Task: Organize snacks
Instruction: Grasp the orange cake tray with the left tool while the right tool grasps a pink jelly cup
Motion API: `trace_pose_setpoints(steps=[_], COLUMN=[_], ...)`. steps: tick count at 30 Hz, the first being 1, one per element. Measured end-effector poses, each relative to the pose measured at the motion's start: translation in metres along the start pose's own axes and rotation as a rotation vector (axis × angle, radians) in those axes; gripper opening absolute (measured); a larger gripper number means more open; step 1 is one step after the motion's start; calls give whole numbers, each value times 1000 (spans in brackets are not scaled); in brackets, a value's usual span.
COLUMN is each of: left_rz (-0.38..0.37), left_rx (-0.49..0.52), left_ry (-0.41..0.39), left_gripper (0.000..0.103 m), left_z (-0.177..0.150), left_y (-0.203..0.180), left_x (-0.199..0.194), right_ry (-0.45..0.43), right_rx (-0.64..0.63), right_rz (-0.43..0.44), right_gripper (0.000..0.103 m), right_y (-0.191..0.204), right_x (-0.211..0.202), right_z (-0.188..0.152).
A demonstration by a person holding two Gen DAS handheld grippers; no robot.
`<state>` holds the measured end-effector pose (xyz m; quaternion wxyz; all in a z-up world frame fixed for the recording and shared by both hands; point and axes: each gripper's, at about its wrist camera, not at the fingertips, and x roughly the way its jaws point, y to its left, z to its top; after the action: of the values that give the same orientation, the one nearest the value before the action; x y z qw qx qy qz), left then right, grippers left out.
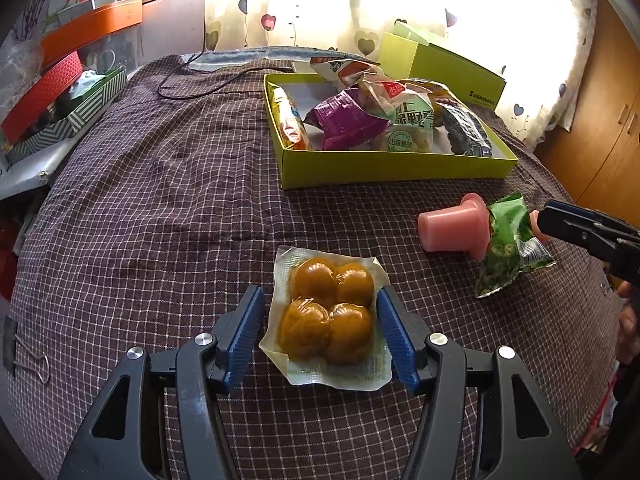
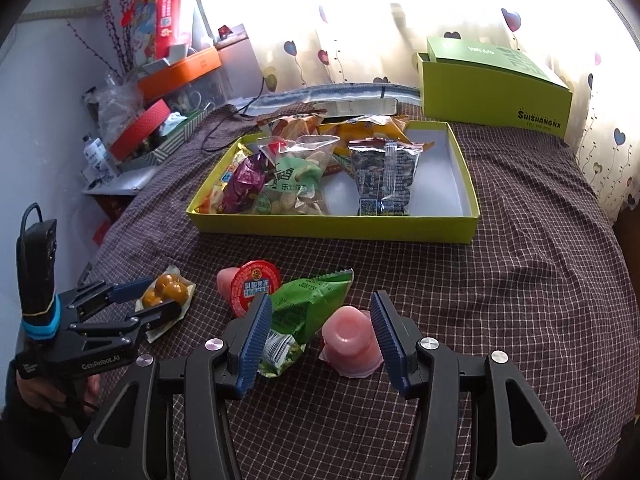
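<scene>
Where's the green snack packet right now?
On the checked cloth, outside the yellow-green tray: the green packet lies between two pink jelly cups, its near end by the right tongs' left finger.

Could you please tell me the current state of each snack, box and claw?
Yellow-green cardboard tray: open, partly filled.
Clear vacuum pack of four yellow balls: flat, between open left claw.
Pink jelly cup: upside down, inside open right claw.
Green foil packet: lying sealed.

R gripper (image 2: 318,334) jaws open round pink plastic jelly cup (image 2: 352,342) & crinkled green foil snack packet (image 2: 304,314) on brown checked cloth (image 2: 520,300)
</scene>
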<state>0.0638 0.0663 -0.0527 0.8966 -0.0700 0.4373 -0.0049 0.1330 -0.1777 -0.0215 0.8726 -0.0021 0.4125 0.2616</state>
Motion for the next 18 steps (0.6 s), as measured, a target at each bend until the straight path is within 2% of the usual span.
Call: trace_pose_setpoints(steps=[6, 11, 18], left_rz=[9, 5, 23], left_rx=[23, 28, 45], left_ry=[-13, -17, -14], left_gripper=[63, 63, 63], left_z=[-2, 0, 1], left_y=[-4, -4, -7], left_x=[0, 1, 4], right_ry=[18, 7, 28], right_rx=[-32, -18, -14], right_rz=[-18, -24, -82], right_gripper=[52, 52, 52], right_y=[-3, -9, -16], right_x=[6, -2, 0], right_z=[9, -4, -14])
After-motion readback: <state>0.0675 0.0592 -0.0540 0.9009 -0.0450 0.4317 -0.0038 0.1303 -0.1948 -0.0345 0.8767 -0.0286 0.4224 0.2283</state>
